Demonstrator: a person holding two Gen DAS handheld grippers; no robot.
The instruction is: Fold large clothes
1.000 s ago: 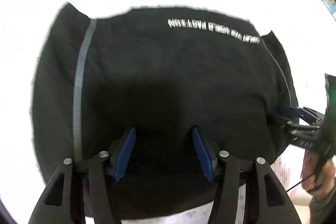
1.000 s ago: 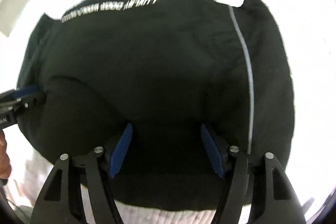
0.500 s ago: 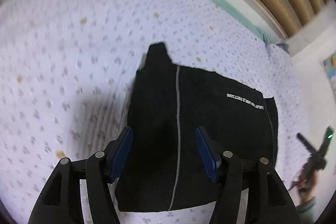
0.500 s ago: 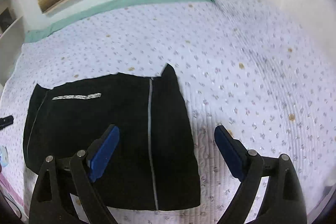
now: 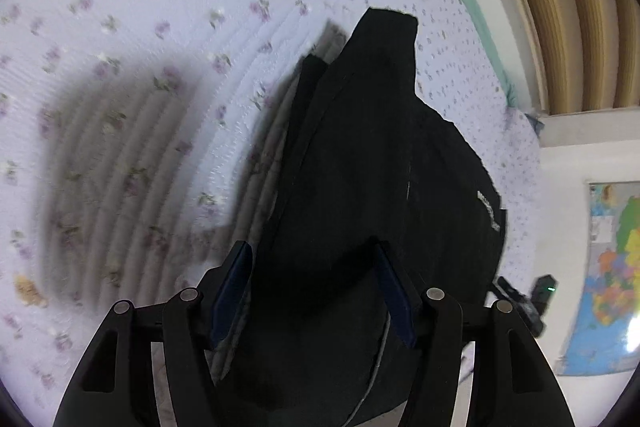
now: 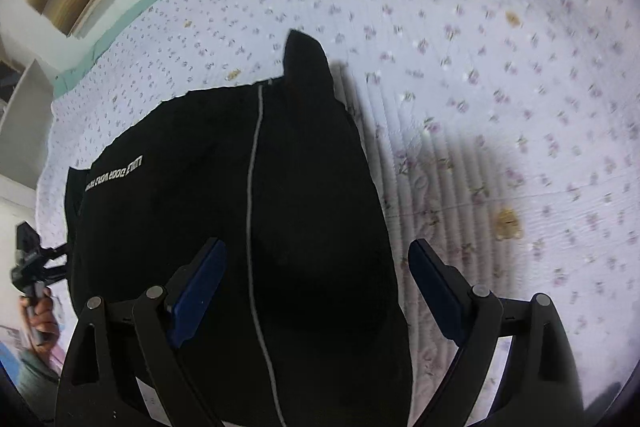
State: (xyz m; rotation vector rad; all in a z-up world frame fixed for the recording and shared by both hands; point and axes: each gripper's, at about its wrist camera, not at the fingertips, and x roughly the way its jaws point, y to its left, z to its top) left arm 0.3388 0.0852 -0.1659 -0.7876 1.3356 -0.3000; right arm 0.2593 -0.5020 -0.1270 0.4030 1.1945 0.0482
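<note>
Right wrist view: my right gripper (image 6: 316,291) has its fingers wide apart over the black garment (image 6: 224,211), spread on the floral quilt (image 6: 500,75) from 6 toward 12 o'clock; my left gripper (image 5: 314,293) fingers likewise apart, gripping nothing

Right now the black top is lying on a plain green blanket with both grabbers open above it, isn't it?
Not quite. The blanket under the black top is pale lilac with little flowers, not plain green, as the right wrist view shows. Both the left gripper and the right gripper do stand open above it.
</note>
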